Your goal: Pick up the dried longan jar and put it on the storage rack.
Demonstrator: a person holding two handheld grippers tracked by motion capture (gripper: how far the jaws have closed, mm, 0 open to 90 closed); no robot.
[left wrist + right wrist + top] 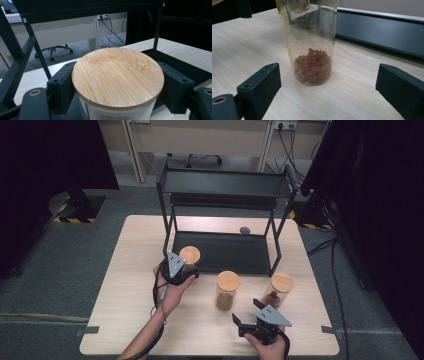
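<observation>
My left gripper (186, 269) is shut on a glass jar with a round bamboo lid (117, 76), at the front left corner of the black rack. Its pads (62, 86) press on the jar's sides just under the lid. A second lidded jar (227, 290) stands on the table's middle, with red-brown bits (313, 66) in its bottom. My right gripper (246, 311) is near the front edge, open, its fingers (260, 82) wide apart and short of that jar. A third lidded jar (281, 287) stands to the right.
A black two-tier metal rack (225, 185) stands at the back of the wooden table (130, 285), its lower tray (225, 251) on the tabletop. A small dark round thing (245, 230) lies behind the tray. Rack legs (37, 53) rise close to the held jar.
</observation>
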